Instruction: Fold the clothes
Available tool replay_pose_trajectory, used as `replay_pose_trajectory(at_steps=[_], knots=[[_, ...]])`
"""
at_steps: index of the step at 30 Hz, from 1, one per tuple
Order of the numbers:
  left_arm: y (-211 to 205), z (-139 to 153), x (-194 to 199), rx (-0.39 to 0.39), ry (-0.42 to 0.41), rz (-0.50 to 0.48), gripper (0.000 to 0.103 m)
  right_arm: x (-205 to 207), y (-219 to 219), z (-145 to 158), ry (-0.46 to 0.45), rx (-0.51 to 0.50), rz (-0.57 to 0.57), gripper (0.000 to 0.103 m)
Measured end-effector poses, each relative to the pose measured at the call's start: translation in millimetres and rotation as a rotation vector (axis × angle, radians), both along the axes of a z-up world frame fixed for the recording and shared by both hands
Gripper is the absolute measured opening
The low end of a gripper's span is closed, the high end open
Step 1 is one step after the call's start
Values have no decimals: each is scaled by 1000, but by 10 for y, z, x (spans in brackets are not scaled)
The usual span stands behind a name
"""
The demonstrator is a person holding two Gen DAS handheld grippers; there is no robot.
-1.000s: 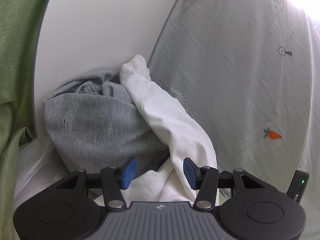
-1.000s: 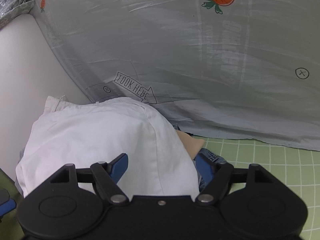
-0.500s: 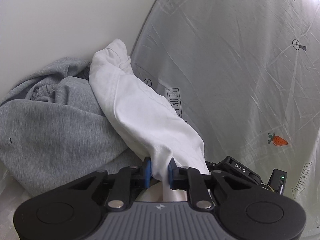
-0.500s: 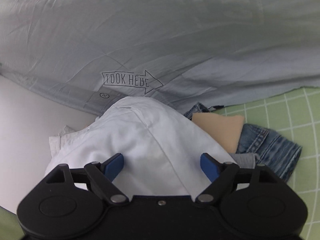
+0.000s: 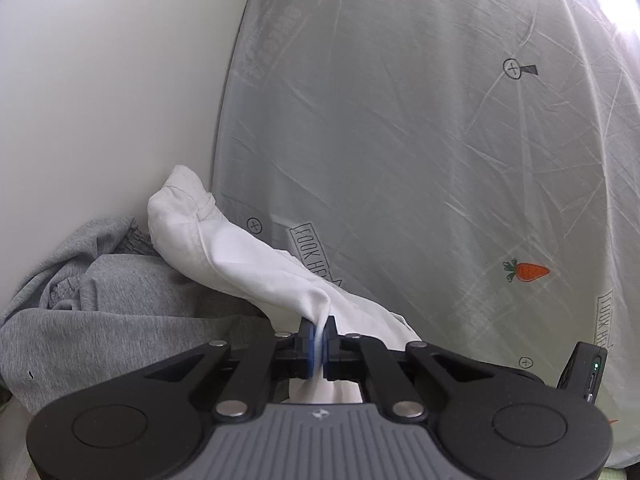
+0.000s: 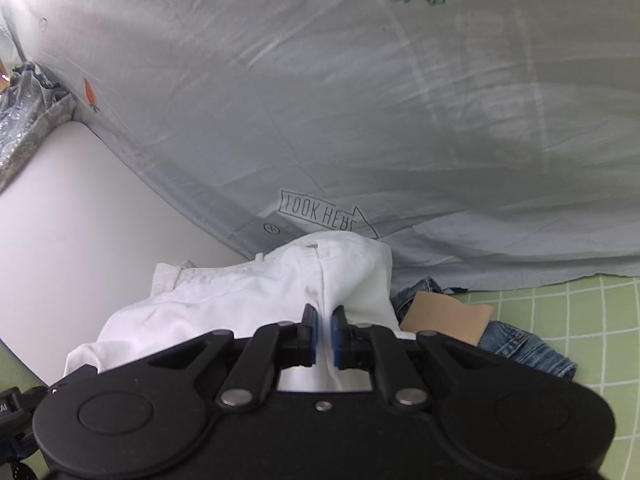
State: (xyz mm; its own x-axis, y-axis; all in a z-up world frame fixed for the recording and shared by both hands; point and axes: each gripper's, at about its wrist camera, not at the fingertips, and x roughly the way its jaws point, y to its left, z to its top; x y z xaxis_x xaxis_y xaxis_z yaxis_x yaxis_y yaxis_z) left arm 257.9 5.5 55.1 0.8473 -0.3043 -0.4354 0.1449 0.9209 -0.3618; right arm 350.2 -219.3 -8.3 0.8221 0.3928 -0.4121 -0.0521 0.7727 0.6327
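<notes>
Left gripper pinching white garment, right gripper clamped on it too, grey sweatshirt beside

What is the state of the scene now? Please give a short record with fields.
left gripper: shut on the white garment
right gripper: shut on the same white garment
beside it, left view: grey sweatshirt, crumpled
beside it, right view: blue jeans with a tan patch
background: grey carrot-print sheet
surface: green checked mat
</notes>
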Motion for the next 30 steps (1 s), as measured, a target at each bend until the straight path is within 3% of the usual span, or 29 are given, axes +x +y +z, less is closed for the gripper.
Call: replay_pose_trajectory(at_steps=[6, 9, 14, 17, 19, 21, 24, 26, 28, 30], knots=[[-110, 289, -507, 16, -104, -82, 2, -875, -143, 475, -199, -168, -49, 6], [-212, 409, -801, 33, -148, -160, 2, -1599, -292, 731, -300, -292, -121, 6], [-677, 302, -1420, -9, -85, -383, 2, -2747, -612, 918, -339, -480, -275, 6], [-1078, 22, -1836, 23, 12, -505, 5, -3461, -960, 762, -235, -567, -389, 6], [-1319, -223, -2079, 23, 106, -572, 10, -3802, -1200, 500, -107, -617, -466, 6], [-1523, -444, -2278, 85, 232, -616, 24, -4099, -1524, 120, 84, -578, -539, 6], [-1625, -613, -2519, 164, 300, -593, 31, -4498, -1985, -470, 380, -467, -600, 10], [-1596, -697, -2613, 148, 335, -527, 42, -4749, -2183, -661, 449, -410, -615, 17], [-1579, -754, -2661, 144, 371, -444, 47, -4875, -2321, -651, 446, -381, -607, 21], [-1584, -768, -2712, 177, 379, -372, 50, -4944, -2446, -593, 424, -369, -604, 39]])
